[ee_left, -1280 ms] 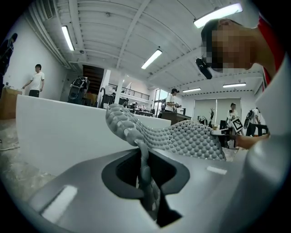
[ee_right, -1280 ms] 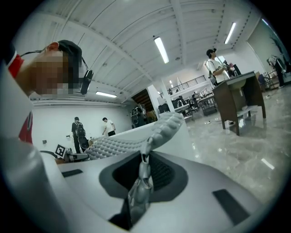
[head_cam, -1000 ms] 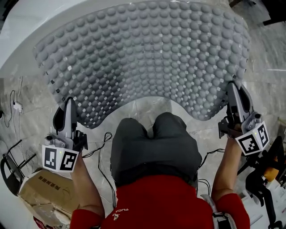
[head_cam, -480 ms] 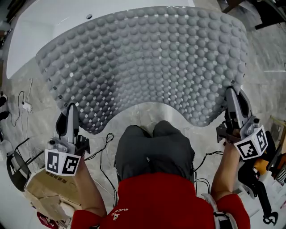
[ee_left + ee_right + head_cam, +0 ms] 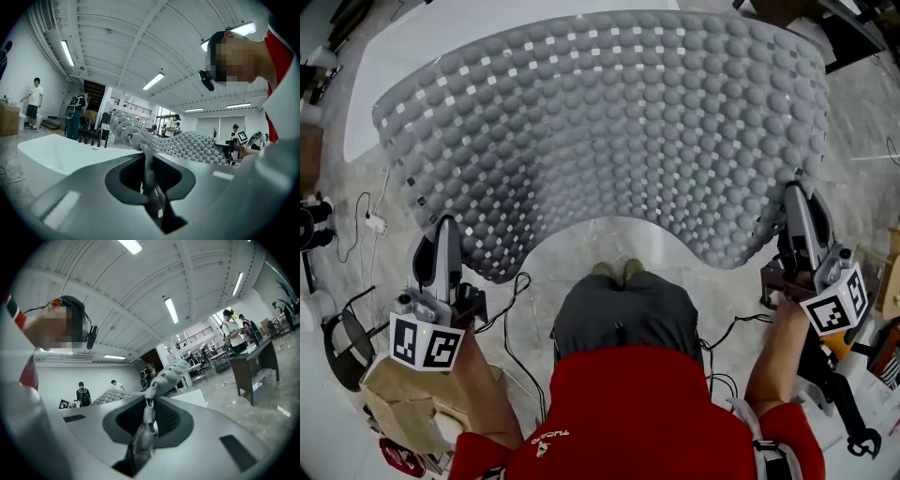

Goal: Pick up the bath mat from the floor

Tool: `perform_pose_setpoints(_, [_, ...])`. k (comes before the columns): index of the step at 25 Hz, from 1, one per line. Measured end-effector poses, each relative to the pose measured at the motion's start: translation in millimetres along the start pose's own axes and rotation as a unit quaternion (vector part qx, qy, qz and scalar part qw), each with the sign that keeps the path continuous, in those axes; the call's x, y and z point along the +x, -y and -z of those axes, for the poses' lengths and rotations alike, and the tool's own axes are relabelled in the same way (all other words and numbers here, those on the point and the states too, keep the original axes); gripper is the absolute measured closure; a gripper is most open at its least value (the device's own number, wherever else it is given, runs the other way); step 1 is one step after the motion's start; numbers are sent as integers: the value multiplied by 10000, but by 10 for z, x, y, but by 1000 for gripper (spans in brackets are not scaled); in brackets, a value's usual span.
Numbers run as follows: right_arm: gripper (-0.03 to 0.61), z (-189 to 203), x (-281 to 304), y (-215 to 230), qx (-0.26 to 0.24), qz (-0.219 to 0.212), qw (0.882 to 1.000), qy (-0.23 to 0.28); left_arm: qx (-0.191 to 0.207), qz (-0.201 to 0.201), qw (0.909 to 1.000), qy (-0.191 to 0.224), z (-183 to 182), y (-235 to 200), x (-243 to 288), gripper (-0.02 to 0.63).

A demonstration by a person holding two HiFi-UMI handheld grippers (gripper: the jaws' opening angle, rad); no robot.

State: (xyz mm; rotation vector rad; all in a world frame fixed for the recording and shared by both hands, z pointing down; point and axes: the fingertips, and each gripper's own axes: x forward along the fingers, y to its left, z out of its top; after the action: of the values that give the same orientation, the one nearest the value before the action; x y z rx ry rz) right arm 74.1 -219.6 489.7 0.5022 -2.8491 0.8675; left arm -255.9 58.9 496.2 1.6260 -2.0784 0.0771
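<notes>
Head view, change: we see more floor [image 5: 862, 159] left of the tub [image 5: 422, 47] than a second ago. The legs look smaller, and the feet [image 5: 617, 272] now show. The grips are unchanged.
Head view, mat: the mat [image 5: 609, 131] is off the floor, spread wide between both grippers, bobble side up.
Head view, grips: the left gripper [image 5: 442, 227] pinches the near left corner. The right gripper [image 5: 794, 194] pinches the near right corner.
Head view, edges: the near edge arches in a cut-out over the feet. The far edge covers part of the tub.
Head view, room: bare floor lies right of the mat and under the arch.
Head view, around: a box [image 5: 389, 398] sits just beside the left gripper. Cables [image 5: 517, 300] trail on the floor between the left gripper and the legs.
Left gripper view, jaws: the left gripper [image 5: 149, 176] is clamped tight on the mat [image 5: 187, 145] edge, which stands upright in the slot.
Left gripper view, around: the tub [image 5: 61, 154] lies left, below the mat. Bystanders [image 5: 33, 101] stand far off.
Right gripper view, jaws: the right gripper [image 5: 144, 430] is closed on the mat [image 5: 166, 373] edge, which rises out of the slot.
Right gripper view, around: a desk [image 5: 251, 366] stands to the right, well apart, with open floor before it.
</notes>
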Motion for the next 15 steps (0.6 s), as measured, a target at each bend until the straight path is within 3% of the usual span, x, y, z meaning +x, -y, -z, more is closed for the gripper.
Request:
perform_pose_setpoints(5, [532,121,-53,74,223,-165,9991,328,411,-63,9991,-52,-191,65,-27,571])
perform_pose_setpoints(9, [532,-171,-201,104,-155,-26,9997,182,96,94,9998,168,-106,199,63,571])
perform_pose_setpoints(15, [532,-138,-11,-110,-401,-314,9974,504,112,84,9976,675,-114,-24,-74,572])
